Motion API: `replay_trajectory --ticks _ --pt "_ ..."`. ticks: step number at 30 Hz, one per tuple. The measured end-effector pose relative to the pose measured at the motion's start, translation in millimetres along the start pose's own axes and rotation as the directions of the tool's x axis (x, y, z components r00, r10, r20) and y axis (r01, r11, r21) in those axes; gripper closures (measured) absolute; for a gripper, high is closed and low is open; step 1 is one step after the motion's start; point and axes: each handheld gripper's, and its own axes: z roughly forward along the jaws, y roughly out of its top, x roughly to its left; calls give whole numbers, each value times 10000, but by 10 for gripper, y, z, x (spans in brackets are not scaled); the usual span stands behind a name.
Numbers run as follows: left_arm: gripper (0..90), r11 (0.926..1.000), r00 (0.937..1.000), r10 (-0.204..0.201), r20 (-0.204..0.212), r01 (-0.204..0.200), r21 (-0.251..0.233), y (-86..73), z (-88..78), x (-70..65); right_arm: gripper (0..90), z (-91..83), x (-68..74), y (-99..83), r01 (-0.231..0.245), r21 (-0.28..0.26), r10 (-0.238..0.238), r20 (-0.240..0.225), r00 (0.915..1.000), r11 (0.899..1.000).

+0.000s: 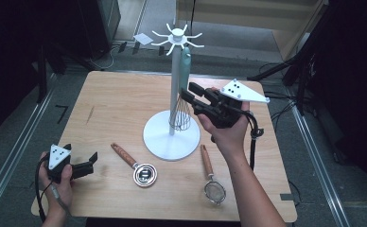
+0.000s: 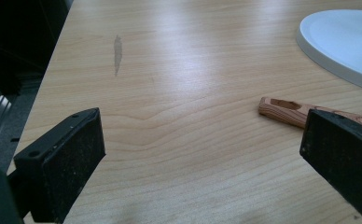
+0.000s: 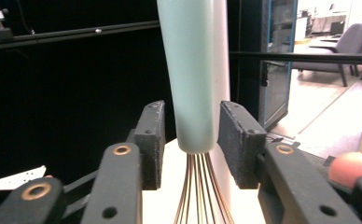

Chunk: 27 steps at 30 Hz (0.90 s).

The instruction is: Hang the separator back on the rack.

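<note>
Black jaws of the right gripper [image 3: 191, 140] bracket the hanging whisk [image 3: 188, 70] handle, apparently not quite pinching. Next they must close or back away. The left gripper [image 1: 80, 165] rests spread wide, empty.

Lab-like recording space: black curtains [image 1: 11, 56], floor rails [image 1: 16, 142], office chairs [image 3: 342, 44] beyond.

high: above, looking down on table [image 1: 115, 99] | left: low, close | right: level, near whisk [image 3: 191, 70]

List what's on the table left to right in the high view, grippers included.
Left gripper → wooden-handled scoop → white stand → strainer → right gripper, up at the whisk hanging on the stand.
</note>
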Motion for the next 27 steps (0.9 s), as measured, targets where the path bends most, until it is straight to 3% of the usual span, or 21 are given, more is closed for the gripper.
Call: replay_trajectory --ticks 1,9,13,19,27 --pt "0 10000 10000 -3 2 3 -1 0 0 0 736 -8 -8 16 220 85 -223 276 9994 9997" --pt "0 10000 10000 -2 1 2 3 1 1 -1 900 -51 -20 103 329 -65 -326 429 9985 9994" --pt "0 10000 10000 -7 14 7 15 1 1 -2 900 -71 -19 189 435 -290 -411 785 9961 9986" --pt "0 10000 10000 24 17 -24 37 2 2 -5 900 -115 -2 343 481 -673 -431 741 9963 9966" --pt "0 10000 10000 19 14 -19 36 2 1 -5 900 -121 122 572 821 -962 -753 717 9946 9920"
